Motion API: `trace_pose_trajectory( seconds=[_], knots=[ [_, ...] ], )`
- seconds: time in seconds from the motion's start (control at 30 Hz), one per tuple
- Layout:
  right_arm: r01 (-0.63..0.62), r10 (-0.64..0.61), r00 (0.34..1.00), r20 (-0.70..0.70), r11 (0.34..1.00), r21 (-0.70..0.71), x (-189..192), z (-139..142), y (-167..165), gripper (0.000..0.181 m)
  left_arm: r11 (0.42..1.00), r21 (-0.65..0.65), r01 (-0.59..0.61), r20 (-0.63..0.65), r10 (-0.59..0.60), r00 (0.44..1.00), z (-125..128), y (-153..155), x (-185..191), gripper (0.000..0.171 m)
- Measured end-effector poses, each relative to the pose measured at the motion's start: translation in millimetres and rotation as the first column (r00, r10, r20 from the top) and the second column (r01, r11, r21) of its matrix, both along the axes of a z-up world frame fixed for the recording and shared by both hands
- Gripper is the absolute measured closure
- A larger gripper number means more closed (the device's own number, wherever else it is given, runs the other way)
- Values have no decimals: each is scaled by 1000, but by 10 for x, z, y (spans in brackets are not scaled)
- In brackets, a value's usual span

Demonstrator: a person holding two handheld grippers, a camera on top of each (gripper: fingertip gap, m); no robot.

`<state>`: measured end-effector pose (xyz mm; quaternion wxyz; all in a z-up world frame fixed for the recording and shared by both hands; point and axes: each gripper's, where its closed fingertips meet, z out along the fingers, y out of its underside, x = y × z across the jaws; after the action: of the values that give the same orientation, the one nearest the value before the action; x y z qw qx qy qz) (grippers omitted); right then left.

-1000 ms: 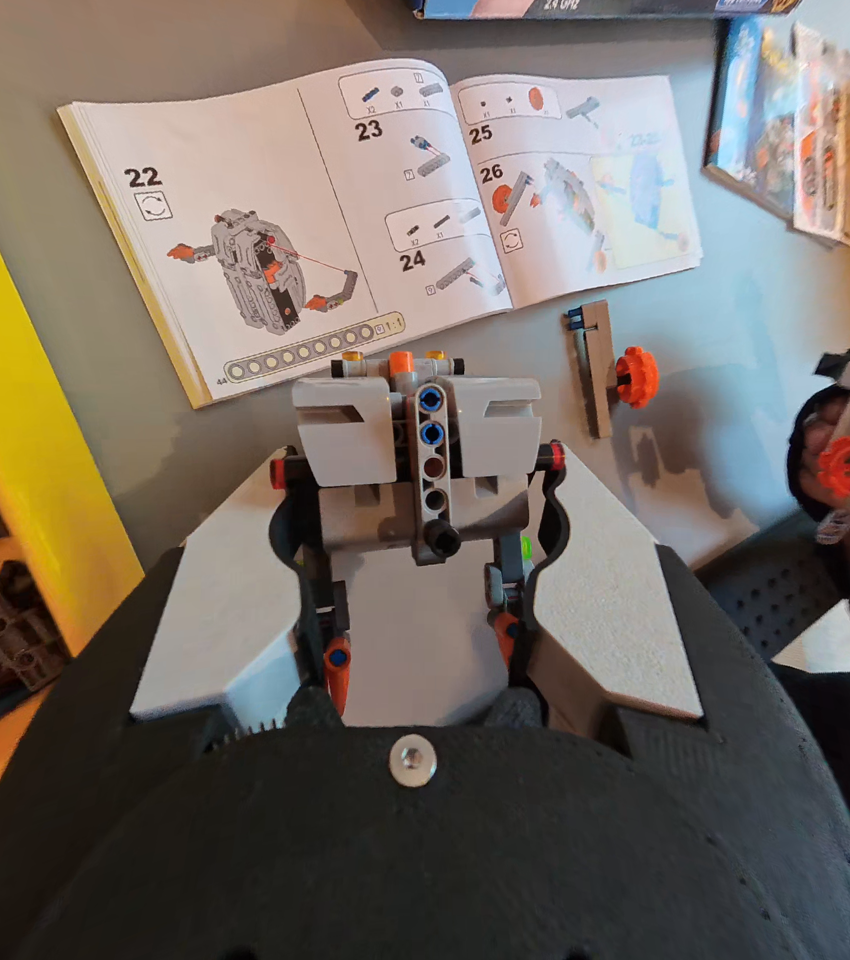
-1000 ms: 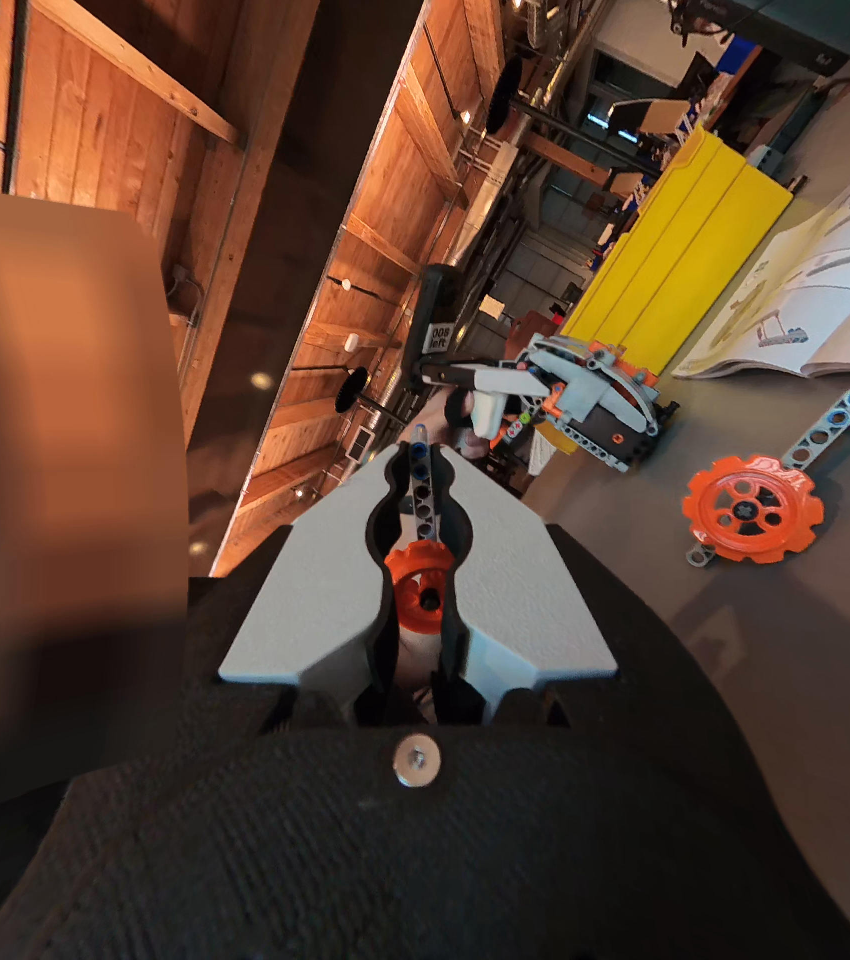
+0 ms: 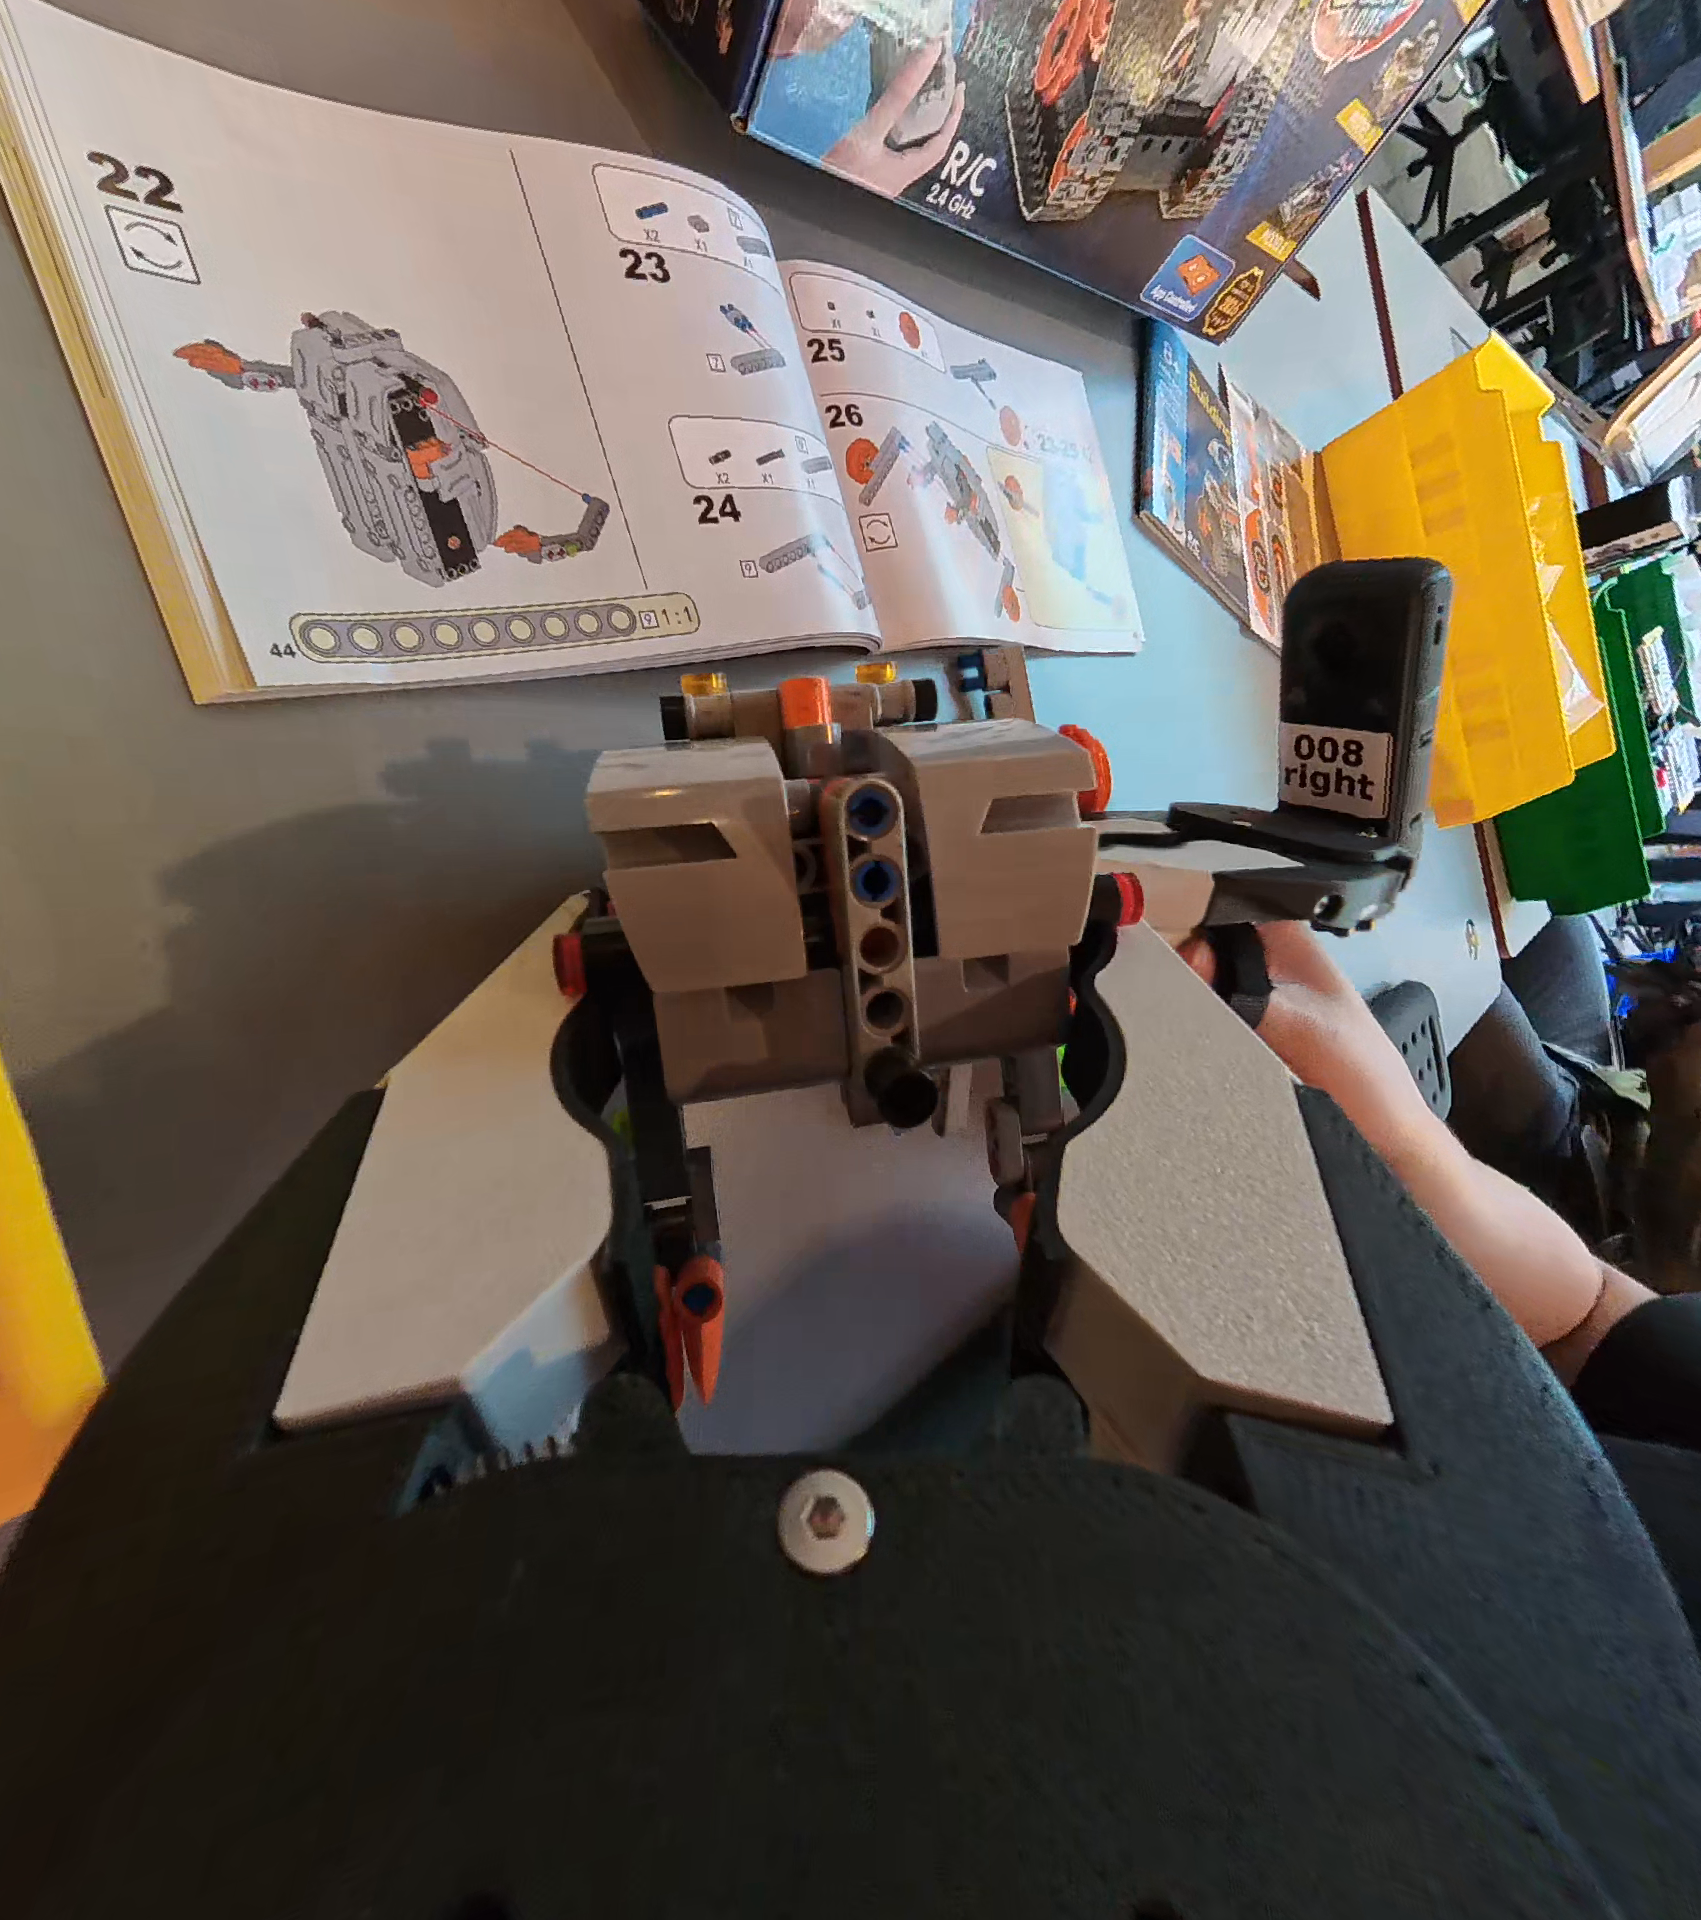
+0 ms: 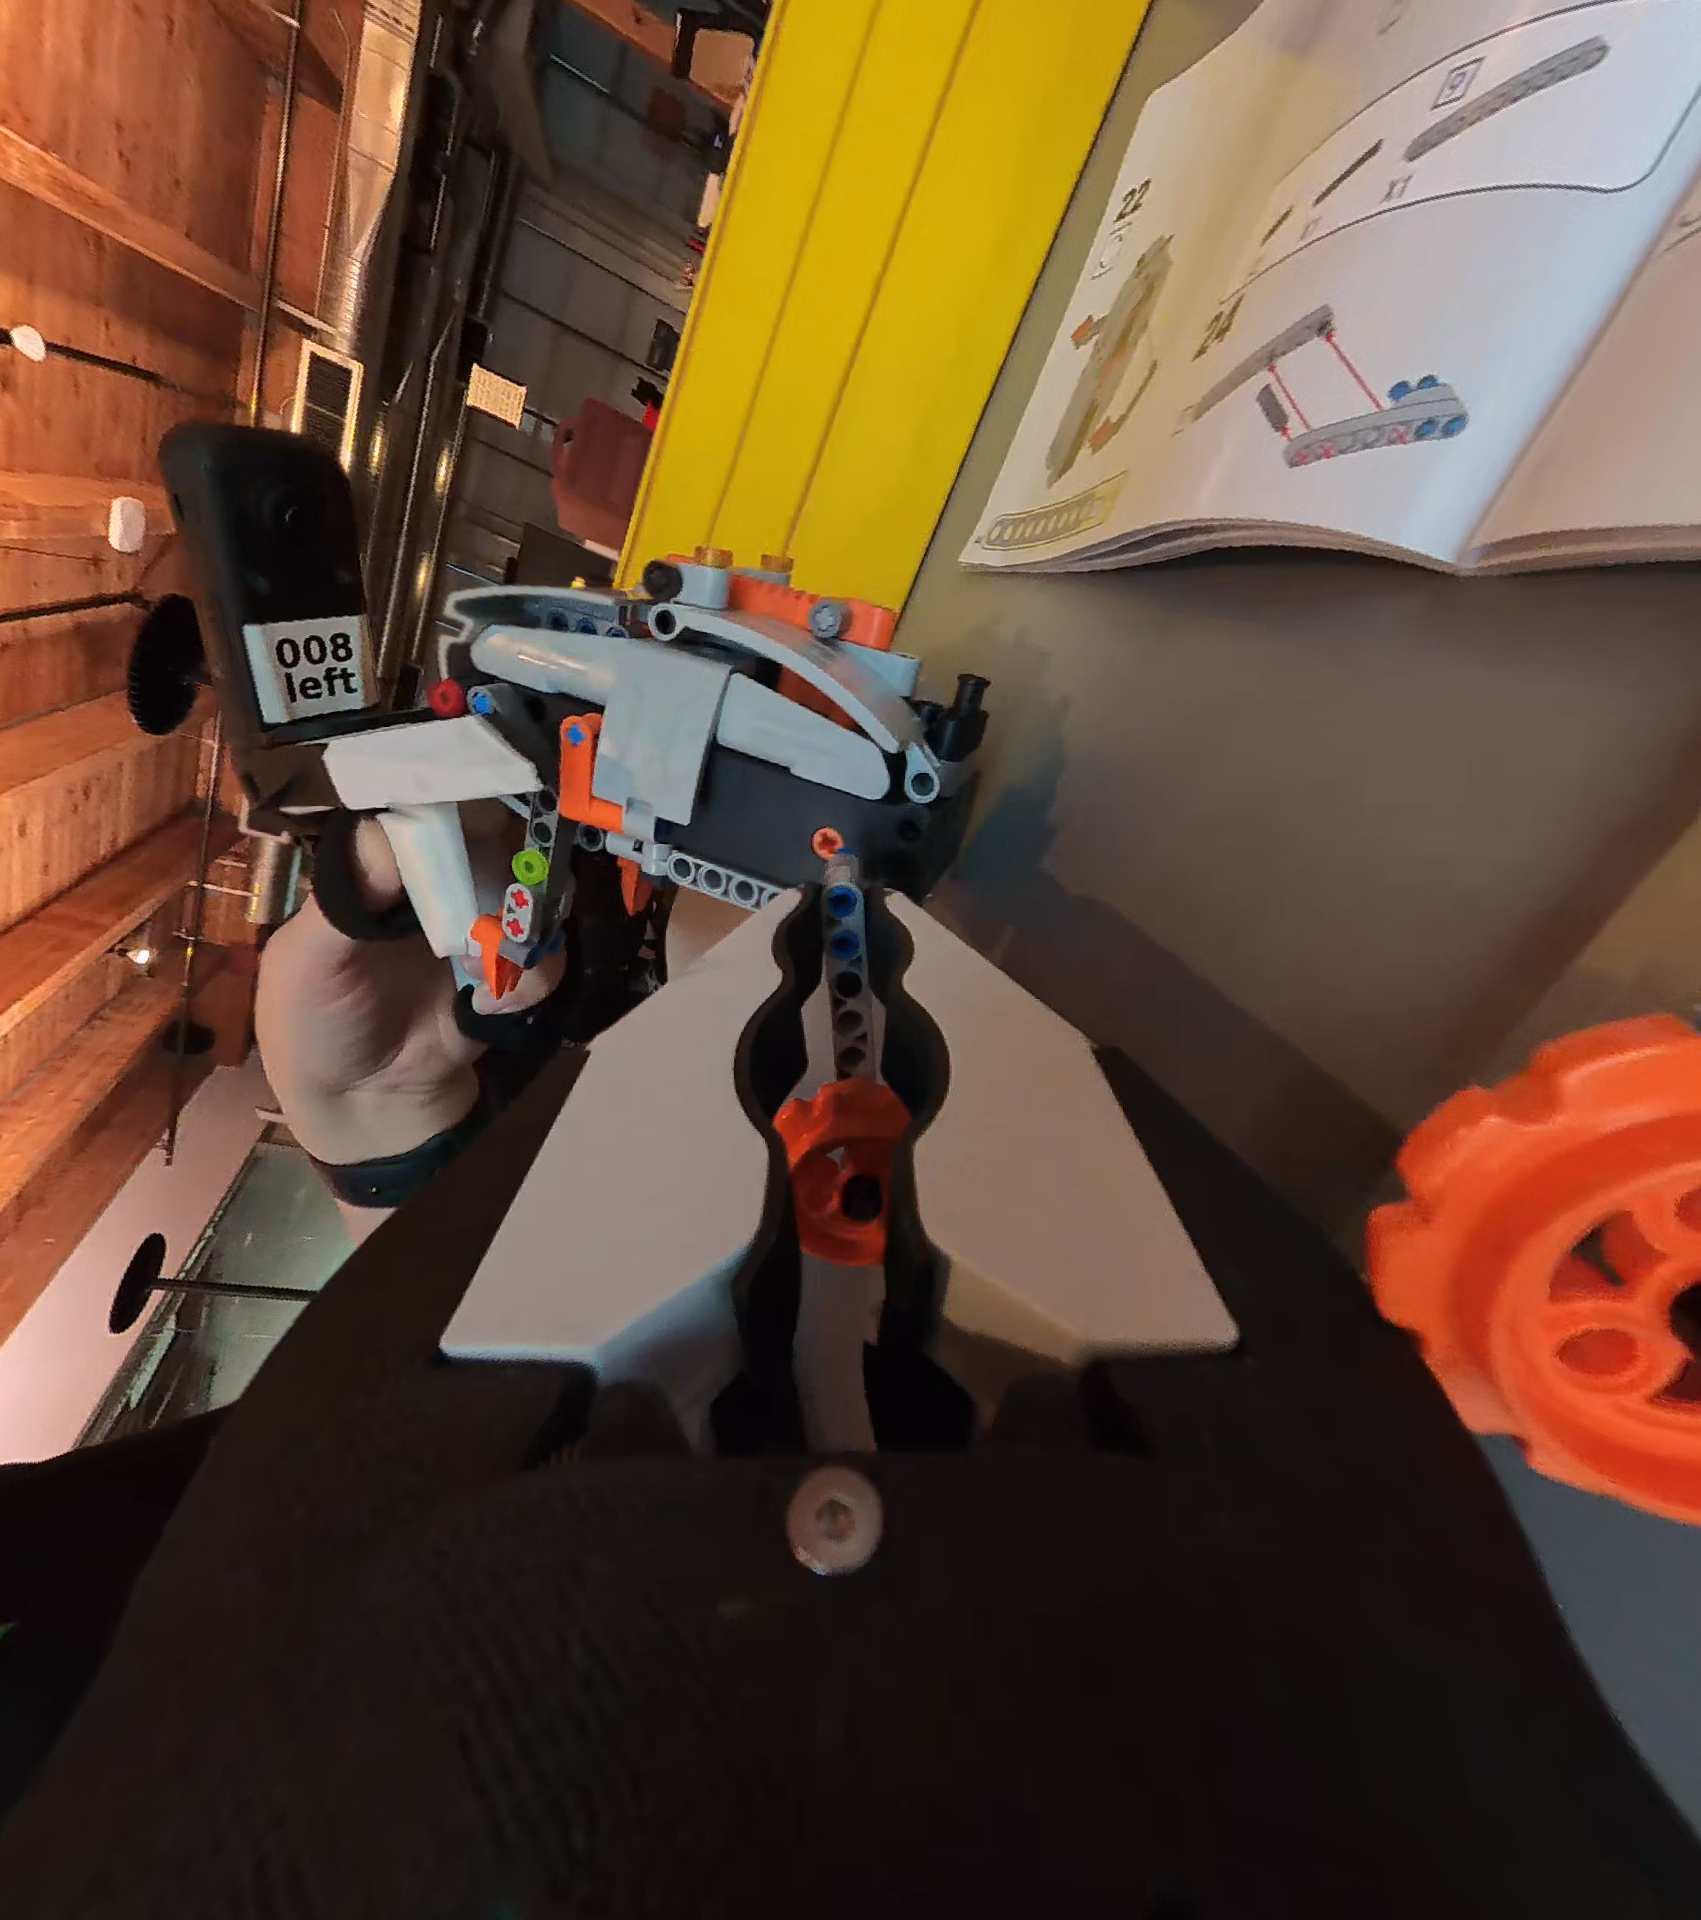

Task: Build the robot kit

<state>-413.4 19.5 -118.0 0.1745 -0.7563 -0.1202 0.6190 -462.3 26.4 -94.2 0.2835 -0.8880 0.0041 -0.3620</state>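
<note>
My left gripper (image 3: 846,935) is shut on a grey, black and orange brick-built model (image 3: 825,883) and holds it above the grey table (image 3: 254,831). In the right wrist view the model (image 4: 721,727) shows side-on in the left gripper (image 4: 430,779). My right gripper (image 4: 838,914) is shut on a thin grey holed beam (image 4: 851,997) carrying a small orange gear wheel (image 4: 841,1174). The beam's tip with blue pins sits right at the model's lower side. In the left wrist view the right gripper (image 3: 1241,873) reaches in from the right, its fingertips hidden behind the model.
An open instruction booklet (image 3: 513,416) lies on the table behind the model. A second beam with a large orange wheel (image 4: 1635,1278) lies to the right. A printed box (image 3: 1085,125) and yellow bins (image 3: 1469,582) stand at the back; another yellow bin (image 4: 825,312) is on the left. Tip to tip, the grippers are about 7 cm apart.
My right gripper has moved in with the beam from well off to the right until its tip is at the model's side. My left gripper has tilted and shifted the model.
</note>
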Motion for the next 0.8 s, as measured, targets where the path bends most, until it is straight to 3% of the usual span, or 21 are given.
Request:
trace_pose_trajectory(
  seconds=[0.33, 0.63, 0.8],
  knots=[
    [-117, 115, 992, 51, 992, 49, 94, -67, -11, 175, 997, 49, -51, -1, 51, 999, 6, -127, 39, 84],
    [-143, 136, 988, -72, 985, -92, -48, -63, -228, 176, 988, 92, -123, -8, 125, 992, 9, -354, -7, 85],
    [-184, 179, 981, -74, 981, -57, -91, -52, -337, 176, 978, 105, -181, 15, 180, 984, 7, -498, -71, 85]
  ],
)
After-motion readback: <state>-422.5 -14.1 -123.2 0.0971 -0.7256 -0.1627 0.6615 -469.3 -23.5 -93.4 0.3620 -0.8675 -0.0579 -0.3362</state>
